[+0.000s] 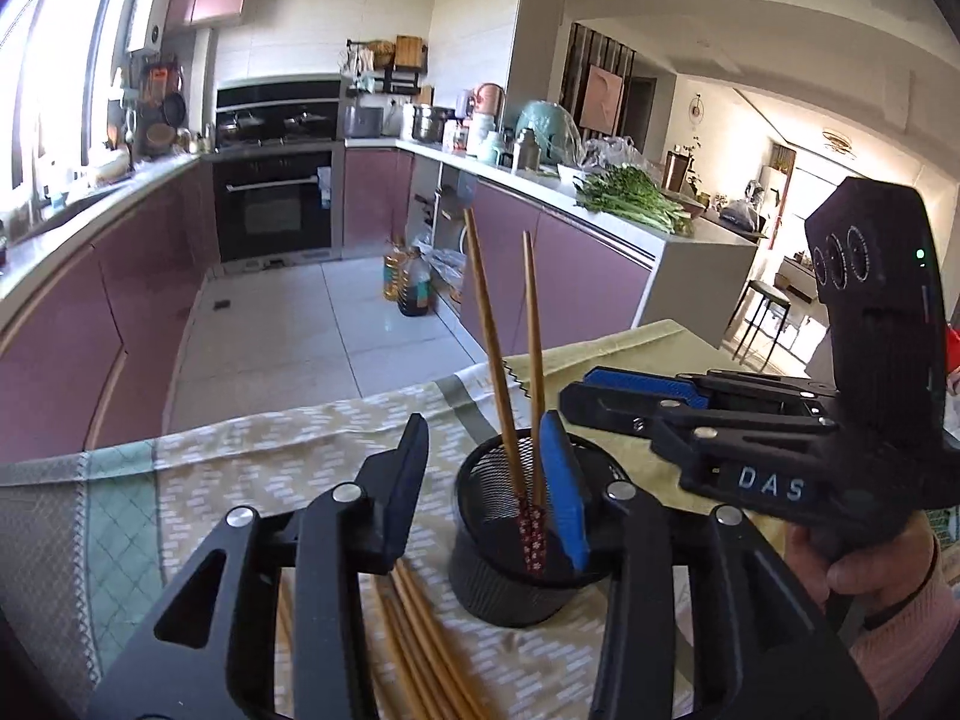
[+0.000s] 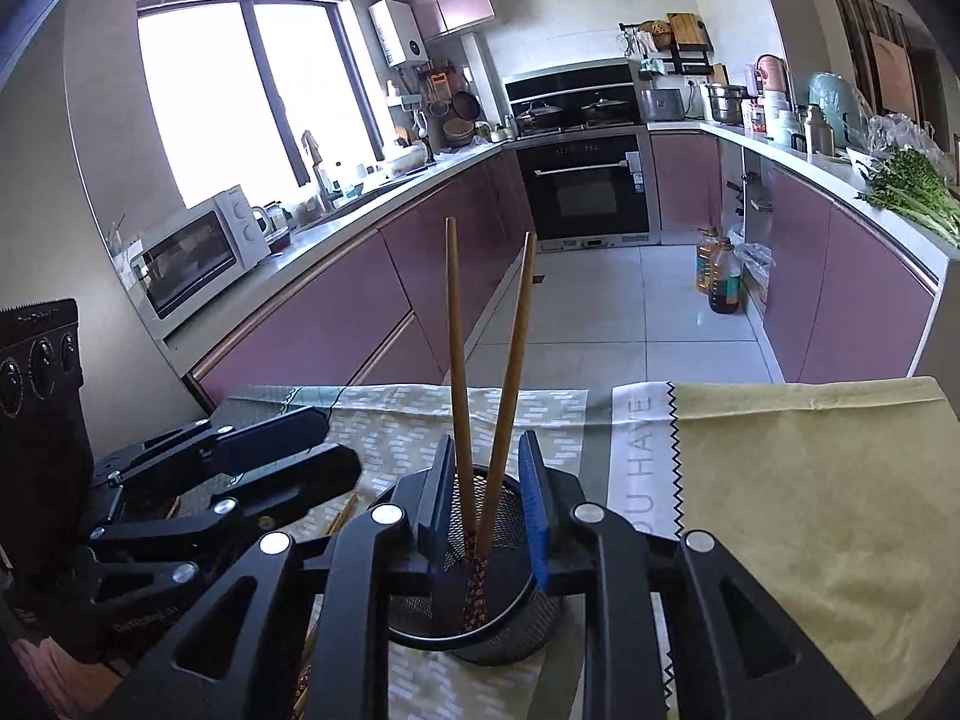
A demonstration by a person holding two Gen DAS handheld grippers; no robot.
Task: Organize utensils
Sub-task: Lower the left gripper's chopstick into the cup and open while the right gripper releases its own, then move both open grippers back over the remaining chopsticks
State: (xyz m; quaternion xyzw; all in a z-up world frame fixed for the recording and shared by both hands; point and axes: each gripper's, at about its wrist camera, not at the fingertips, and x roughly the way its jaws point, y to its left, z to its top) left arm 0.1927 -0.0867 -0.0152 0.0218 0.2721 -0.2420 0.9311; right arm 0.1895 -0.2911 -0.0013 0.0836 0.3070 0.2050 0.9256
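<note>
A: Where the kitchen floor ends, a table under a pale green patterned cloth (image 2: 798, 504) takes the foreground; mauve cabinets (image 2: 312, 324), a black built-in oven (image 2: 585, 186) and a white-tiled floor fill the room behind.

B: Task items?

A: Black wire-mesh round cup (image 1: 510, 546) at 6 o'clock of both views, two wooden chopsticks (image 2: 480, 372) standing in it, patterned ends down, tops splayed apart toward 12.

B: Grippers?

A: Right gripper (image 2: 486, 498): blue-padded jaws apart, straddling both sticks over the cup; no pad visibly pressing. Left gripper (image 1: 489, 480): jaws wide apart, the right finger dipping inside the cup rim, the left finger outside at 9 o'clock.

B: Differences between views?

A: Left view alone shows loose wooden chopsticks (image 1: 420, 648) lying on the cloth at 7 o'clock, green leafy vegetables on the counter at 2, and a hand (image 1: 864, 564) with pink cuff gripping the right tool. Right view alone shows a white microwave oven (image 2: 198, 246) at 9 and the bright window.

B: Obscured?

A: Loose sticks are cut off by the frame edge and linkage; cup base is hidden behind the fingers in the right view; cloth lettering is only partly readable.
</note>
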